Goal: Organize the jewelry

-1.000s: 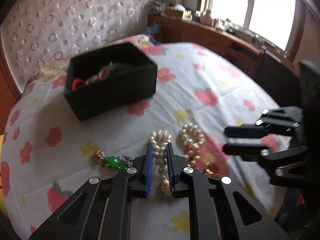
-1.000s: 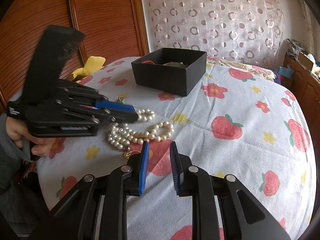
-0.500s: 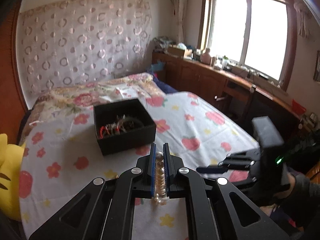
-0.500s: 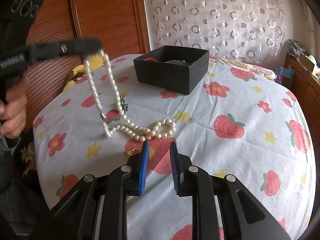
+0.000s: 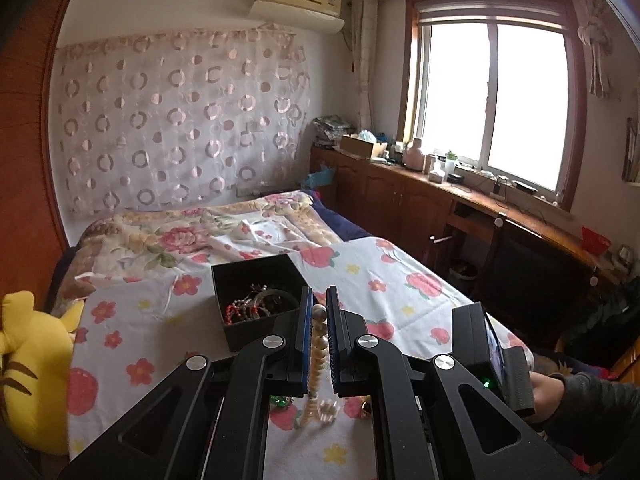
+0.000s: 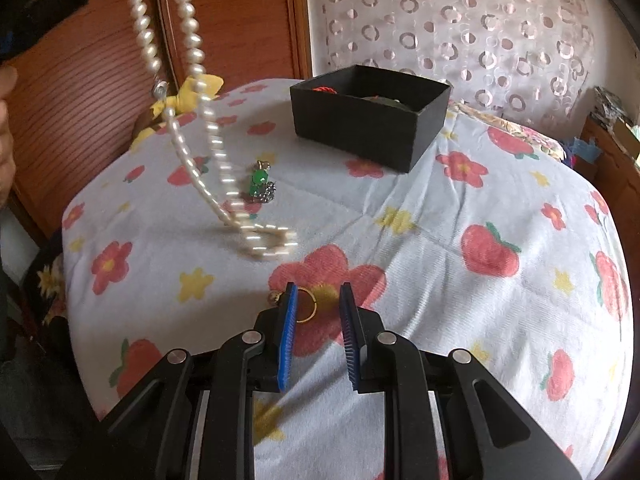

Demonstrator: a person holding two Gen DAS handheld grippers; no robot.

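Note:
My left gripper [image 5: 319, 300] is shut on a pearl necklace [image 5: 317, 356] and holds it high above the bed. In the right wrist view the necklace [image 6: 192, 92] hangs from the upper left, its lower end still trailing on the sheet. The black jewelry box [image 5: 256, 300], open with beads inside, sits on the bed ahead; it also shows in the right wrist view [image 6: 370, 114]. My right gripper [image 6: 318, 300] is open and empty, low over the sheet, with a gold ring [image 6: 307, 306] between its fingertips. A green pendant [image 6: 260, 186] lies near the necklace's end.
A yellow plush toy [image 5: 28, 368] lies at the bed's left edge. A wooden cabinet with clutter [image 5: 440, 200] runs along the right under the window. A wooden wardrobe [image 6: 80, 80] stands left of the bed. The flowered sheet [image 6: 480, 280] covers the bed.
My left gripper closed on the pearl necklace and lifted it well up off the sheet. The right gripper stayed in place and opened slightly wider.

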